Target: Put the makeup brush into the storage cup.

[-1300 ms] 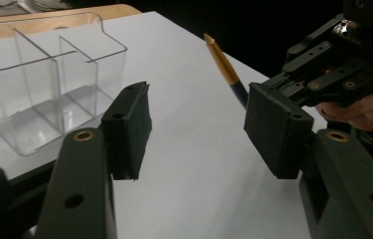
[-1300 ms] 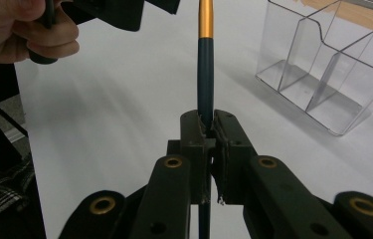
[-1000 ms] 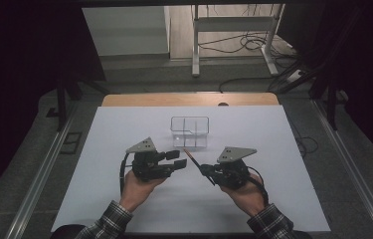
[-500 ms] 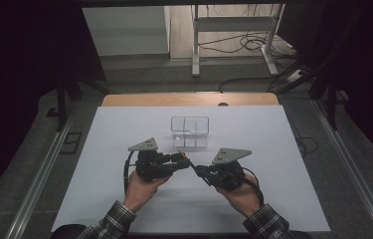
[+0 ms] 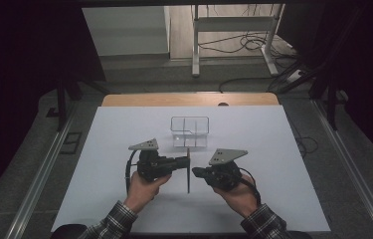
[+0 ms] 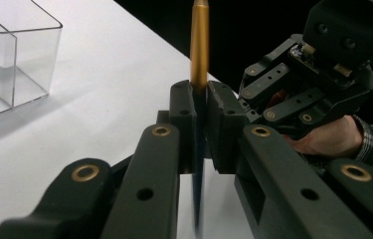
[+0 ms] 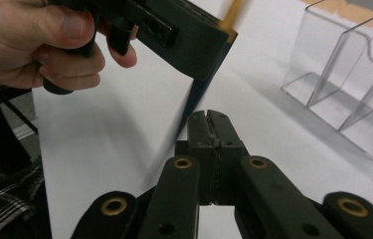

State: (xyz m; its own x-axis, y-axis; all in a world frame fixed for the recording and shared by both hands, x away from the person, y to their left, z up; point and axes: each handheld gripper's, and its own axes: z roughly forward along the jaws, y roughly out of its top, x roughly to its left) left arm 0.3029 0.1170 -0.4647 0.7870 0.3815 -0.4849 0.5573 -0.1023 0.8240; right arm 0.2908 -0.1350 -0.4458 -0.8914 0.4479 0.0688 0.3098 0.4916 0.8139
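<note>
White tabletop [image 5: 124, 149] under dim light, dark floor and cables behind, clear divided organizer [image 5: 189, 131] sits toward the far middle of the sheet. Left gripper [image 5: 186, 161] has just been closing and now pinches a pen [image 5: 188, 172] between its pads; in the left gripper view the pen [image 6: 199, 99] runs up through the jaws, gold end on top, dark barrel below. From the high view the pen's long axis runs near-to-far across the table, crosswise to the left jaws, gold end pointing toward the organizer. Right gripper [image 5: 195, 173] is clamped fully together on nothing; in the right gripper view its tips [image 7: 216, 130] sit just beside the pen's [image 7: 199, 94] dark lower barrel, apparently not touching. Organizer [image 7: 353, 89] lies just beyond the pen tip, nearer the left gripper, so that hand likely carries the pen forward and drops it in a compartment.
</note>
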